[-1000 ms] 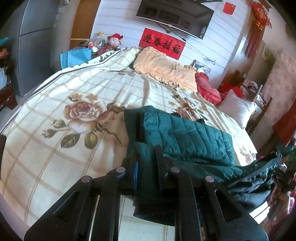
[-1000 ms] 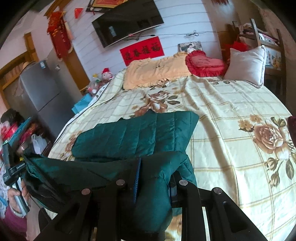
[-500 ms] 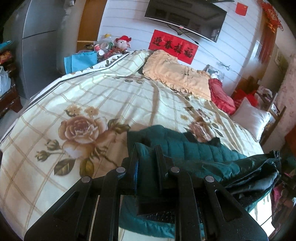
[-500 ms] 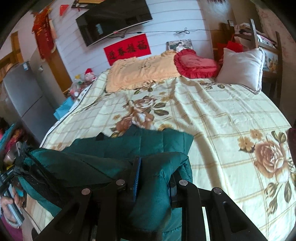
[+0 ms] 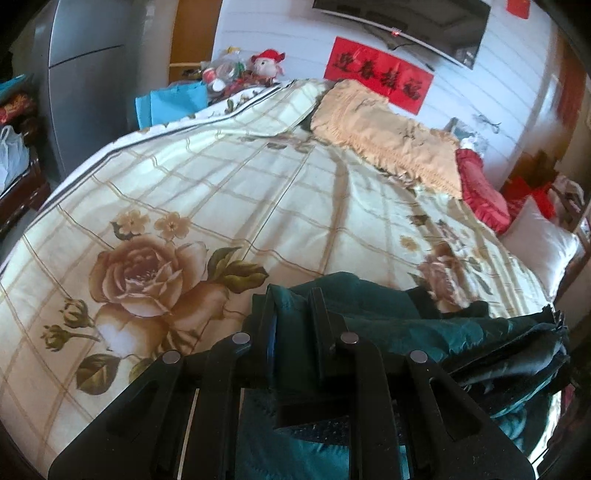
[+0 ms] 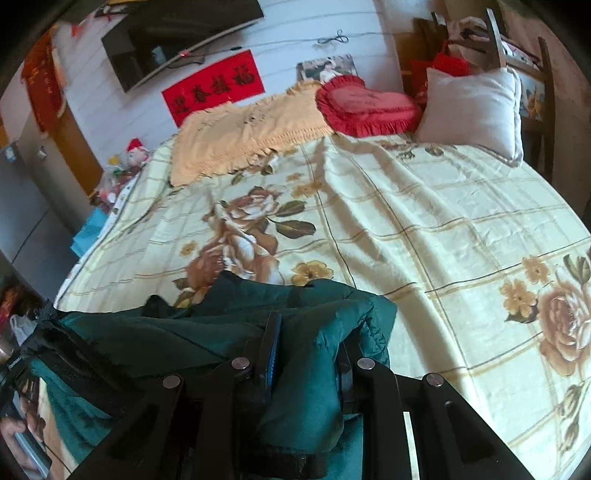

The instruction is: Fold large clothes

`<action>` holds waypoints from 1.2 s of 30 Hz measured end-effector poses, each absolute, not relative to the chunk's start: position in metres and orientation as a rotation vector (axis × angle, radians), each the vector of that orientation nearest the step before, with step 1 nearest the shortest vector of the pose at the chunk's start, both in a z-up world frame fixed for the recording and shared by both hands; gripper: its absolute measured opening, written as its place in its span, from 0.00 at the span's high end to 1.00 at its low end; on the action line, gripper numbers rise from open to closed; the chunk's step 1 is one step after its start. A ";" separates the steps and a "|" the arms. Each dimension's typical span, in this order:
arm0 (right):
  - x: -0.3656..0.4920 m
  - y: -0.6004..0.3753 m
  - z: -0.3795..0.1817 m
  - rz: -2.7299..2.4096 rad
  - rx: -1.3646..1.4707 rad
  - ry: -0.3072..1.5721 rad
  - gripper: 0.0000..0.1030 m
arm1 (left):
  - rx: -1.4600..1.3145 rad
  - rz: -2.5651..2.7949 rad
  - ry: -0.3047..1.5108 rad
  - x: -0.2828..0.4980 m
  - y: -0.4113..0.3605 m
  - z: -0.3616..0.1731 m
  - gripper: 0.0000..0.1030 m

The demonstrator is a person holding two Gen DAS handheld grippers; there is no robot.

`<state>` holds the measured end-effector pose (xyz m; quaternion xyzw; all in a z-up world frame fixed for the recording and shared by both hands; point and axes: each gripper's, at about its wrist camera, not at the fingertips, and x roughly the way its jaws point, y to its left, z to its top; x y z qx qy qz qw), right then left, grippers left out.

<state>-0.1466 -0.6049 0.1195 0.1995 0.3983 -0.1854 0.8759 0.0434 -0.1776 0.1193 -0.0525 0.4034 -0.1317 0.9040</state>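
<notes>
the left tongs [image 5: 291,306] are pinching a thick fold of the dark green quilted jacket [image 5: 399,325], the fabric bunching up between the two black fingers [image 5: 266,325] and spilling over them. the right tongs [image 6: 308,332] are likewise clamping a padded edge of the same jacket [image 6: 207,332], a rounded lump of green cloth bulging between their fingers [image 6: 271,347]. the jacket is stretching between the two grips at the near edge of the bed [image 5: 258,184], part of it lying on the cream checked bedspread [image 6: 424,229] with large rose prints and part hanging off the near side; a dark lining is showing at the rumpled end toward the right in the left wrist view. at the far end of the bed a fringed peach cover [image 6: 243,136] is lying beside a red heart-shaped cushion [image 6: 365,107] and a pale pillow [image 6: 476,110]. a red banner [image 5: 380,83] with dark characters is hanging on the white panelled wall under a television [image 5: 402,22]. at the lower left edge of the right wrist view something like a hand is showing, though it is too blurred to be sure.
</notes>
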 end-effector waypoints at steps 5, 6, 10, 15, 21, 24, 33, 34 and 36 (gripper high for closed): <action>-0.129 -0.612 0.100 -0.420 0.439 0.836 0.80 | -0.084 -0.248 0.858 0.057 -0.188 0.102 0.86; -0.125 -0.613 0.095 -0.427 0.446 0.846 0.80 | -0.088 -0.245 0.865 0.059 -0.189 0.099 0.85; -0.118 -0.620 0.085 -0.409 0.515 0.849 0.64 | -0.163 -0.266 0.873 0.067 -0.185 0.094 0.80; -0.135 -0.630 0.104 -0.309 0.647 0.747 0.22 | -0.304 -0.379 0.919 0.077 -0.166 0.105 0.56; -0.163 -0.607 0.152 -0.377 0.498 0.653 0.22 | -0.380 -0.375 0.795 0.062 -0.141 0.144 0.24; -0.153 -0.578 0.159 -0.282 0.409 0.688 0.22 | -0.317 -0.366 0.779 0.048 -0.152 0.147 0.24; -0.060 -0.487 0.103 -0.172 0.097 0.909 0.22 | -0.056 -0.259 0.929 0.065 -0.219 0.083 0.24; -0.055 -0.485 0.096 -0.195 0.076 0.920 0.22 | -0.058 -0.252 0.931 0.069 -0.219 0.078 0.24; -0.040 -0.492 0.079 -0.254 0.081 0.956 0.22 | -0.066 -0.238 0.942 0.080 -0.219 0.070 0.20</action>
